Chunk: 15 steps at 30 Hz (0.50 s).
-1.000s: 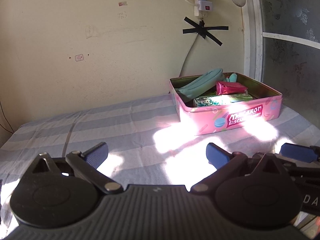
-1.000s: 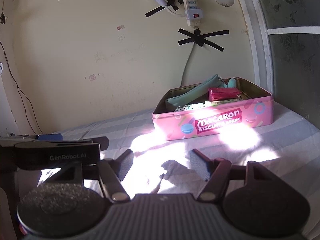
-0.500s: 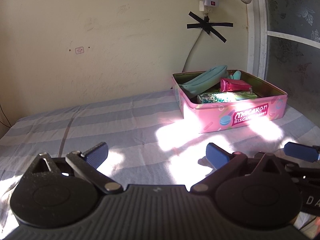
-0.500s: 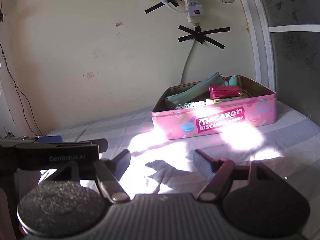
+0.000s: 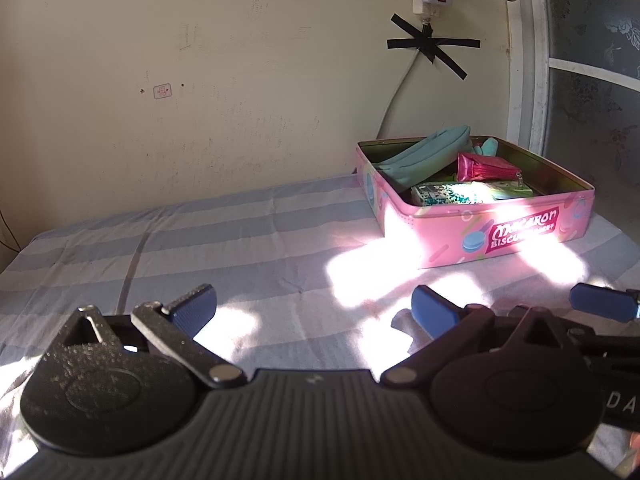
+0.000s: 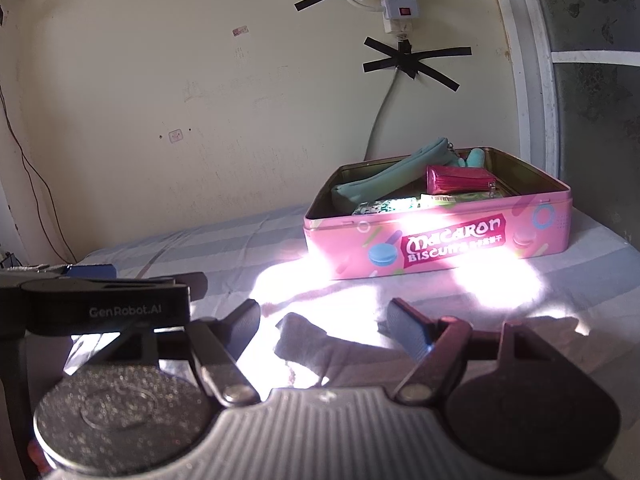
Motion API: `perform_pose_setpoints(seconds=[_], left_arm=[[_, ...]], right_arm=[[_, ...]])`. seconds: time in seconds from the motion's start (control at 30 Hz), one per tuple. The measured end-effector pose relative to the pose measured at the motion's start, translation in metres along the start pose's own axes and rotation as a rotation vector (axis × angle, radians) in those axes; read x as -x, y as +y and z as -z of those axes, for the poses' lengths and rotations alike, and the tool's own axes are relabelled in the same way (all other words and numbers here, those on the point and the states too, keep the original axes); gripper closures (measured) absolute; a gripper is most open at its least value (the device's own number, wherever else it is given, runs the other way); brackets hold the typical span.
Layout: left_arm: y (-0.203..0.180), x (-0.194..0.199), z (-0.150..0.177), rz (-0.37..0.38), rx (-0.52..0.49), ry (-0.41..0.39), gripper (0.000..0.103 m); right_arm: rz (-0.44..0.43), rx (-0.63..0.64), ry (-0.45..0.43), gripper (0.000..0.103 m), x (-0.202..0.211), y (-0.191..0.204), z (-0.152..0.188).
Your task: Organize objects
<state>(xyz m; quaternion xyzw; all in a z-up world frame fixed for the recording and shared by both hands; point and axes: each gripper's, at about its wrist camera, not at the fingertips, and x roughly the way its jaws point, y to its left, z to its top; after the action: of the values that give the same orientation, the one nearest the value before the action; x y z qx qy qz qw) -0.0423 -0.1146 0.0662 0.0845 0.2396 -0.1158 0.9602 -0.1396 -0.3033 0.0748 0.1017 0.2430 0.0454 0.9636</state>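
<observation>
A pink Macaron biscuit tin [image 5: 520, 236] [image 6: 448, 246] stands open on the striped bed sheet by the wall. Inside it lie a teal pouch [image 5: 416, 152] [image 6: 384, 178], a magenta purse [image 5: 484, 168] [image 6: 456, 180] and a green glittery packet [image 5: 452, 194] [image 6: 396, 204]. My left gripper [image 5: 316, 304] is open and empty, low over the sheet, short of the tin and to its left. My right gripper [image 6: 326, 316] is open and empty, in front of the tin. Each gripper shows at the edge of the other's view.
The striped sheet [image 5: 200, 240] covers the bed up to the cream wall. A power strip [image 6: 394, 0] and taped cable [image 6: 412, 60] hang on the wall above the tin. A frosted window frame [image 5: 540, 60] stands at the right. Bright sun patches lie before the tin.
Both grippers have tilted and drawn back a little, so the tin sits slightly farther right and lower in view. Both stay open and empty.
</observation>
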Motion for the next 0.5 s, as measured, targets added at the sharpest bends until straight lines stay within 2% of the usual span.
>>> perform_pose_setpoints(seconds=[0.5], left_arm=[[0.003,-0.019,-0.001,0.030,-0.008,0.028,0.000]], right_arm=[[0.009,0.004,0.025,0.030,-0.020,-0.001,-0.003]])
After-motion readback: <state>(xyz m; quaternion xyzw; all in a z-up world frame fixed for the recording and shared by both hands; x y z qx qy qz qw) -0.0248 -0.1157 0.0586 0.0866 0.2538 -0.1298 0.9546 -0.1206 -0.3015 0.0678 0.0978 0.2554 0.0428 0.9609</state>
